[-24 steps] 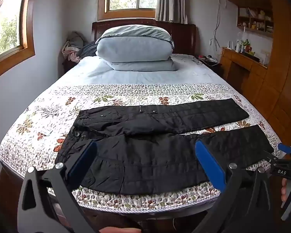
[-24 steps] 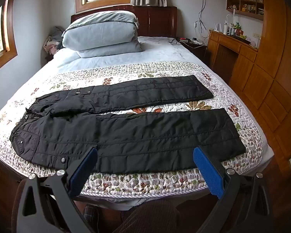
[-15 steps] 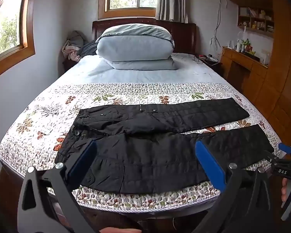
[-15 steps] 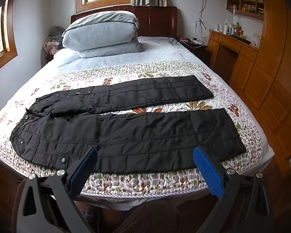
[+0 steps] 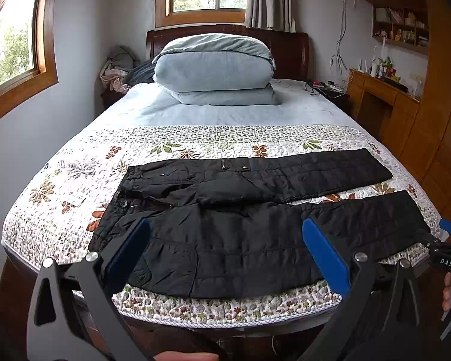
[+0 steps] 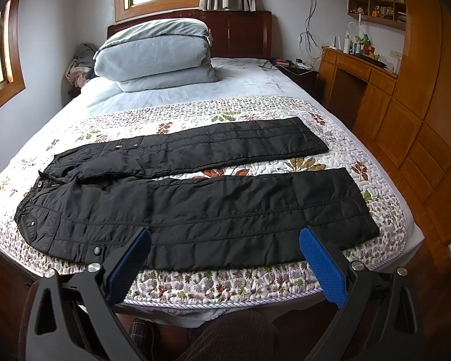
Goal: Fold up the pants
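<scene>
Black quilted pants (image 5: pixel 249 225) (image 6: pixel 195 207) lie spread flat across the foot of the bed, waistband at the left, both legs running to the right and parted. My left gripper (image 5: pixel 225 228) hovers open above the near edge of the bed, over the near leg's hip and thigh, with nothing between its blue pads. My right gripper (image 6: pixel 224 236) is open too, held over the near leg's lower half, clear of the cloth. The right gripper's tip (image 5: pixel 449 249) shows at the right edge of the left wrist view, with a hand on it.
The pants rest on a floral quilt (image 5: pixel 195 141) (image 6: pixel 360 162). A folded grey-blue duvet (image 5: pixel 213 69) (image 6: pixel 153 54) is stacked near the headboard. Wooden cabinets and a desk (image 6: pixel 406 96) line the right side. A white tag (image 5: pixel 75 198) lies on the quilt at left.
The left wrist view has shifted slightly, with the bed sitting a little lower in frame. The right gripper has not moved. Both stay open.
</scene>
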{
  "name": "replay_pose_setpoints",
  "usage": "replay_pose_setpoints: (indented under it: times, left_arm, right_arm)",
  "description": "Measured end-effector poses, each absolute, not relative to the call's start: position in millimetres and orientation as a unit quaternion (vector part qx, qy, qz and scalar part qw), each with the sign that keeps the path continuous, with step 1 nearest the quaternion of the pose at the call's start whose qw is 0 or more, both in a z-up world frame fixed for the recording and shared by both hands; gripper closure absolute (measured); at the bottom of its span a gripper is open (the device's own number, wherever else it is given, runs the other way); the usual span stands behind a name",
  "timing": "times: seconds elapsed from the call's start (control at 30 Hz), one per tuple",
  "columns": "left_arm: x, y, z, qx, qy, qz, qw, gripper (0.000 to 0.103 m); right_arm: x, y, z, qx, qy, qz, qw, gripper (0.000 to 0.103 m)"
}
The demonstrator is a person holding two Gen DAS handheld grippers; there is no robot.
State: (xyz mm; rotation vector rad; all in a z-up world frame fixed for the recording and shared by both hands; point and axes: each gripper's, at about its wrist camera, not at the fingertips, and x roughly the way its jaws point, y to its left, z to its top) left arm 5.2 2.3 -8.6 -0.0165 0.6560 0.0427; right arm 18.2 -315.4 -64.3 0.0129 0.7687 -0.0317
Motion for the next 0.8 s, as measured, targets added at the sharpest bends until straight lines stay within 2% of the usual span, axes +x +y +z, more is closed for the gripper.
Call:
replay_pose_setpoints:
  times: [0.8]
  left_arm:
    - [5.5, 3.1, -10.6, -0.007, 0.322, 0.024, 0.946, 0.002]
  right_arm:
    - [18.2, -320.8, -66.2, 0.009, 0.375, -0.014, 0.927, 0.003]
